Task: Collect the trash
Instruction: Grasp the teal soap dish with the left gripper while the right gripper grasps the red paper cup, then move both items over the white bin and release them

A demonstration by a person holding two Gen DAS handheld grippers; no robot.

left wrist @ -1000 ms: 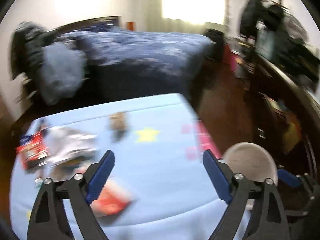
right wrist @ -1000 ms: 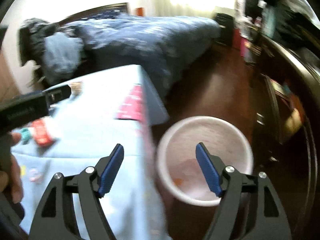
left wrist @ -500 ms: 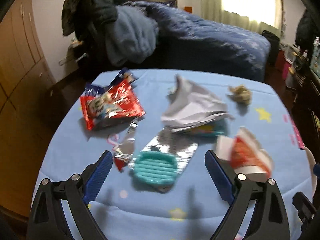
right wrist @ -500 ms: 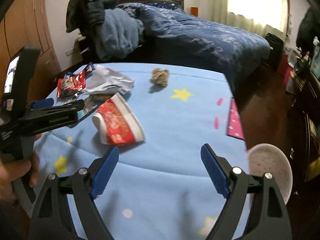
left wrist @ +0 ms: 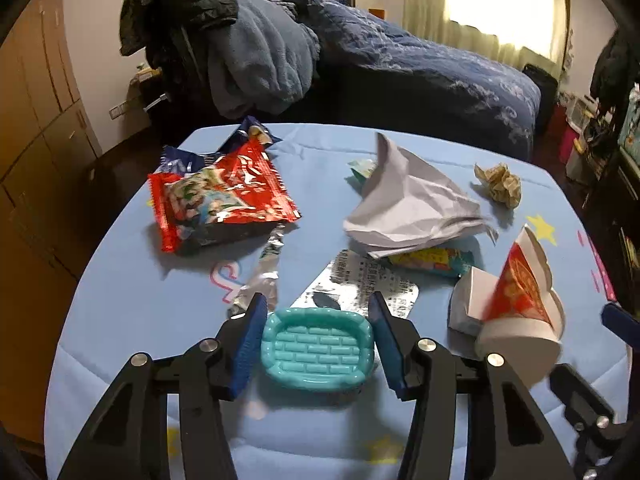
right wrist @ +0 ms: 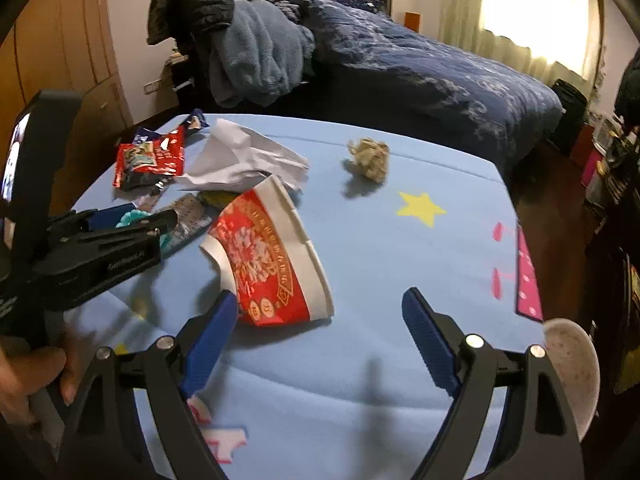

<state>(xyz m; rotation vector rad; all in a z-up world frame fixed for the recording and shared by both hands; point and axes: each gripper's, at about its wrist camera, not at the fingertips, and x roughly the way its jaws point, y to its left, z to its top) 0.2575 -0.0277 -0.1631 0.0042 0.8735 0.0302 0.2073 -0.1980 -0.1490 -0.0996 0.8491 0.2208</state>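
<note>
Blown-out window (left wrist: 500,0) glare, fisheye-warped edges.

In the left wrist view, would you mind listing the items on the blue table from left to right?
Red snack bag → teal soap dish → crumpled white paper → crumpled brown paper ball → red paper cup lying on its side.

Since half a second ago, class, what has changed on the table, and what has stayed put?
The left hand-held gripper has advanced and narrowed around the teal tray, though contact is unclear. The right hand-held gripper moved in beside the red cup, still open. All the trash lies where it was.
</note>
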